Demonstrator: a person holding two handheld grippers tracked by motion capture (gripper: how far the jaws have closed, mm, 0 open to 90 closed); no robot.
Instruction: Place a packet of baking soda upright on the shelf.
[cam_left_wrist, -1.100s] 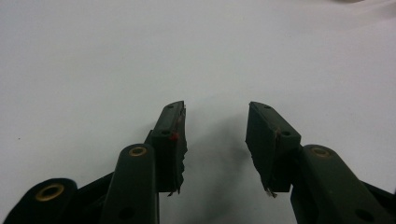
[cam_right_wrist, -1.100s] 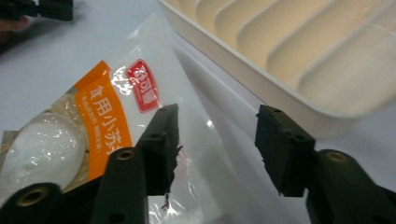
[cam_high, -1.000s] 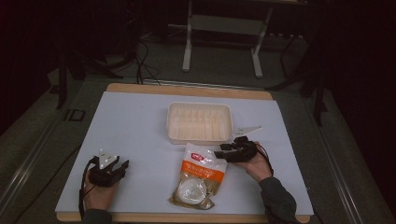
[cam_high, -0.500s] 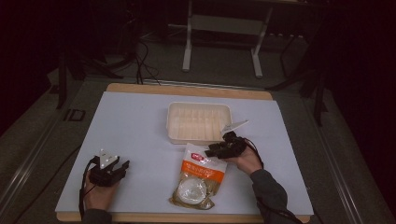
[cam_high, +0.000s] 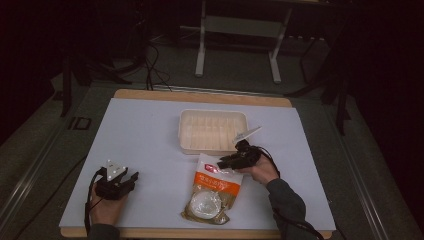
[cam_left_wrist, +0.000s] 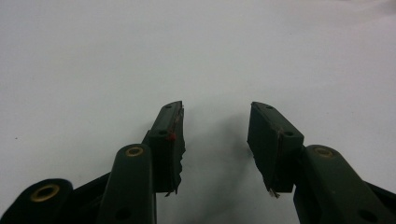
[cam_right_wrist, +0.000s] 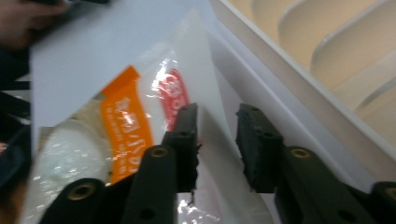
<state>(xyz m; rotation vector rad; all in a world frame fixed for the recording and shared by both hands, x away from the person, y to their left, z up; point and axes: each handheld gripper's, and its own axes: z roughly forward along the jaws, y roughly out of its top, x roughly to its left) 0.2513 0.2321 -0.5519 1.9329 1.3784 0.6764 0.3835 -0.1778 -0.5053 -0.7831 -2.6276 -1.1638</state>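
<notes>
The right gripper (cam_high: 226, 162) has just been closing its jaws around the clear top edge of the snack bag (cam_high: 212, 187), which sits between the pads, not yet visibly pinched, presumably to lift it toward the white tray (cam_high: 212, 131) just behind. The left gripper (cam_high: 125, 181) rests open and empty on the desk (cam_high: 145, 135), well apart.
</notes>
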